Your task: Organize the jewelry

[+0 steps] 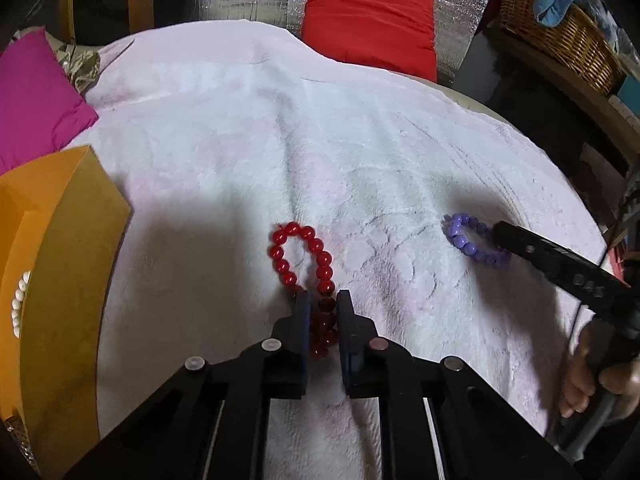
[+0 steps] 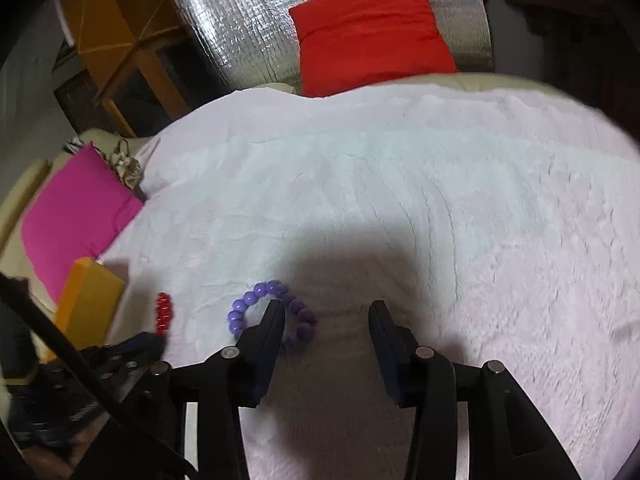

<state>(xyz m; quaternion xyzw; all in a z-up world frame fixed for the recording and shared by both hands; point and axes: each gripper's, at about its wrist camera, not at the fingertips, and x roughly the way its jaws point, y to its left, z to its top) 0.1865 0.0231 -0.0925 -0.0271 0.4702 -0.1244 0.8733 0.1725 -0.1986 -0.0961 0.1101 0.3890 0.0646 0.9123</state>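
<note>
Left tool (image 1: pixel 324 300) clamped on red bracelet (image 1: pixel 304 260), loop stretching away; right tool (image 2: pixel 326 312) apart.

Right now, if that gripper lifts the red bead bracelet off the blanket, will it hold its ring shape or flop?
Probably flop: the red bead bracelet already lies pinched into a narrow loop where the left gripper clamps it. The glossy round beads look slippery, so some could slide between the pads. On the fluffy white blanket it is unlikely to roll.
</note>
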